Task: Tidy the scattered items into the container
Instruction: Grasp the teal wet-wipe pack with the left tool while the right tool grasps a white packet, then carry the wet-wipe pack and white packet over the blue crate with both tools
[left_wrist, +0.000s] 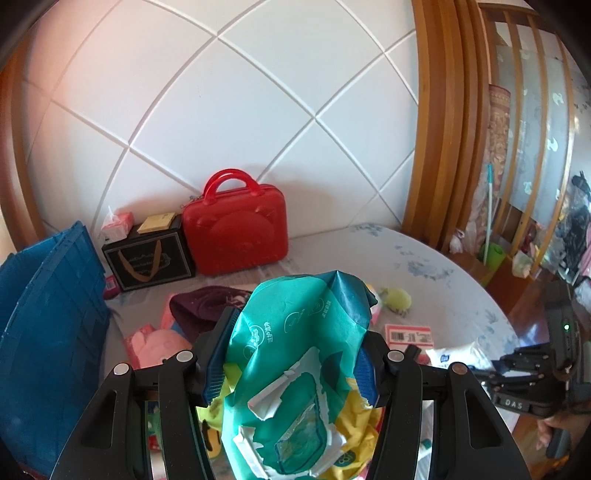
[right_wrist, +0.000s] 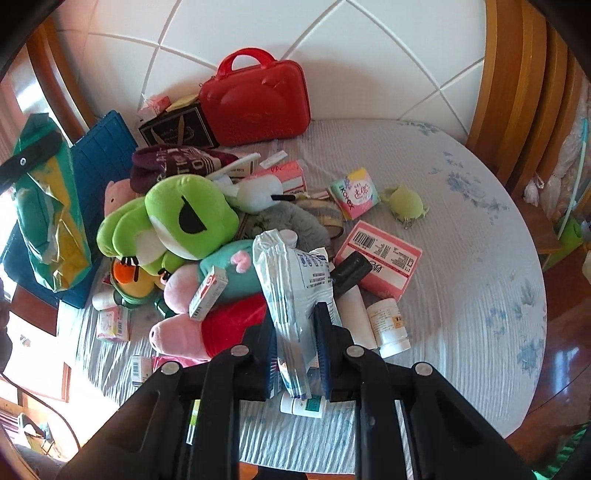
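Both grippers are loaded — the left gripper (left_wrist: 291, 354) is closed on a teal diaper bag (left_wrist: 295, 369), the right gripper (right_wrist: 295, 354) pinches a silver-white pouch (right_wrist: 291, 288) above the pile. Next, I judge, carry both into the blue crate (right_wrist: 99, 155) at the left.

Teal-and-yellow torn package (left_wrist: 295, 369), white inner lining showing. Silver-white foil pouch (right_wrist: 295, 295), dark blue print. Blue ribbed crate (left_wrist: 48, 332). Glossy red handled case (right_wrist: 255, 107). Bright green frog plush (right_wrist: 173, 221), black-and-white eye. Pink box (right_wrist: 380, 258), barcode label. Bedsheet (right_wrist: 461, 240) pale grey, blue floral print. Headboard (left_wrist: 221, 110) white, diamond-quilted.
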